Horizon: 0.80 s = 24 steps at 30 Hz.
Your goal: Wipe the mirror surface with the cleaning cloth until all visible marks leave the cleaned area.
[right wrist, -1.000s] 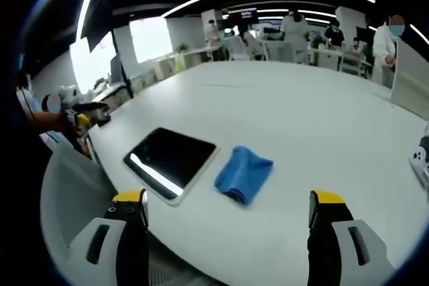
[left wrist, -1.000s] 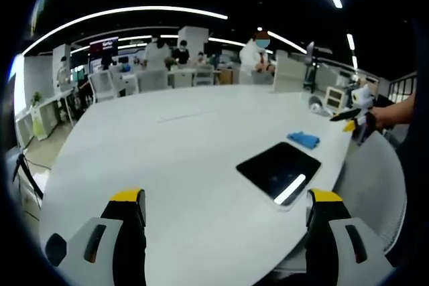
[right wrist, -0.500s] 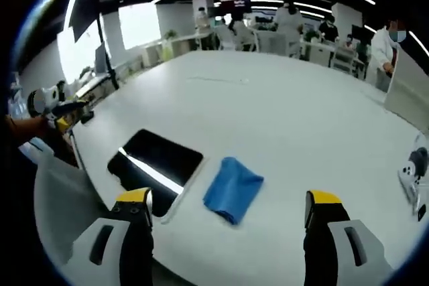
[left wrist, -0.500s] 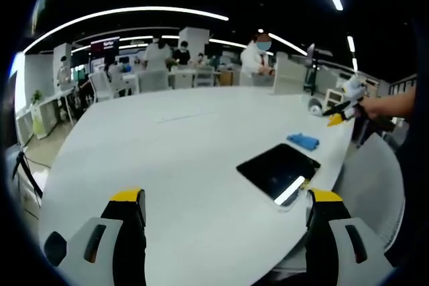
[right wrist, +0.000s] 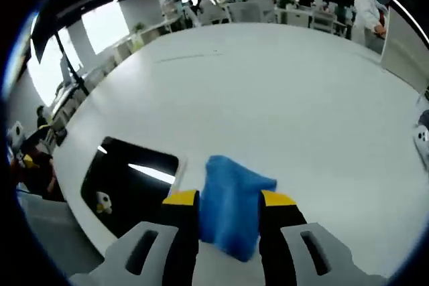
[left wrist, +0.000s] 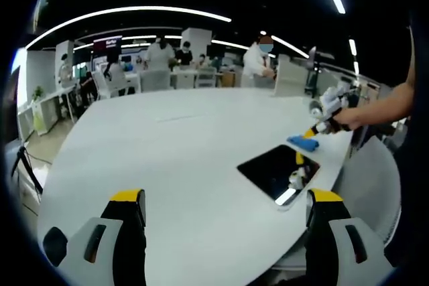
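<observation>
Broadly, a large white rounded table (left wrist: 167, 159) carries everything. Near its edge closest to the person lies a dark rectangular mirror with a pale frame (right wrist: 127, 182), flat and reflecting a ceiling light strip. Just beside the mirror, further from that edge, sits the crumpled blue cleaning cloth (right wrist: 231, 202). The right gripper (right wrist: 228, 216) has its yellow-tipped jaws drawn close on either side of the cloth, seemingly touching it. The left gripper (left wrist: 224, 222) hangs over bare tabletop, well apart from the mirror, jaws spread wide and holding nothing.
</observation>
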Motion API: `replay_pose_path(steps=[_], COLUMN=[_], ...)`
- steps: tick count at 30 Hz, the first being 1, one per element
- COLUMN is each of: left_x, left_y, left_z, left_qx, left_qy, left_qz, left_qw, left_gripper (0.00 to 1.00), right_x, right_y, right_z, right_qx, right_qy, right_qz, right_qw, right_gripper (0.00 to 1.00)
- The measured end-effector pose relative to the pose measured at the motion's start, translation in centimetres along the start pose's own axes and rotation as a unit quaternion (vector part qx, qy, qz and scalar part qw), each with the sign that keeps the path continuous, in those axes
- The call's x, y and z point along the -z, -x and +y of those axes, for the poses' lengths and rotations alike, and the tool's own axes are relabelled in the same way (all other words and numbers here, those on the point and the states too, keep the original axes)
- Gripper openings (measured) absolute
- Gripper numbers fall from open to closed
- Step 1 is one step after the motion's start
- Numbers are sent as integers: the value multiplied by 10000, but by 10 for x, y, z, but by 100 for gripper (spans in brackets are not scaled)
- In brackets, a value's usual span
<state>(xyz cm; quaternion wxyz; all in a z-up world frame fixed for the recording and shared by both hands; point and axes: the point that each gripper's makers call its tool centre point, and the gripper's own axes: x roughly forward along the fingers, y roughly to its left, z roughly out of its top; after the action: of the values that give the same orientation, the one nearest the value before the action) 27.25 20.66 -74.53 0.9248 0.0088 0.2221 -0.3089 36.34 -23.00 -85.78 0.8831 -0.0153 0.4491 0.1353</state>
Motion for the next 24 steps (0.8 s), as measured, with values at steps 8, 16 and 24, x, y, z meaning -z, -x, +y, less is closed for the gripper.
replay_pose_path(steps=[8, 16, 24], left_x=[1, 0, 0], left_y=[-1, -4, -7], left_z=[2, -2, -7], left_qx=[14, 41, 45], left_qy=[-21, -37, -39], left_qz=[61, 68, 51], left_qw=[10000, 10000, 10000], left_gripper=[100, 100, 100], right_x=[7, 9, 5], right_y=[-14, -16, -16], right_z=[-3, -9, -6], right_qx=[334, 451, 564], right_qy=[85, -7, -68], right_qz=[86, 141, 232], right_qw=[9994, 9989, 9981], right_gripper=[16, 20, 2])
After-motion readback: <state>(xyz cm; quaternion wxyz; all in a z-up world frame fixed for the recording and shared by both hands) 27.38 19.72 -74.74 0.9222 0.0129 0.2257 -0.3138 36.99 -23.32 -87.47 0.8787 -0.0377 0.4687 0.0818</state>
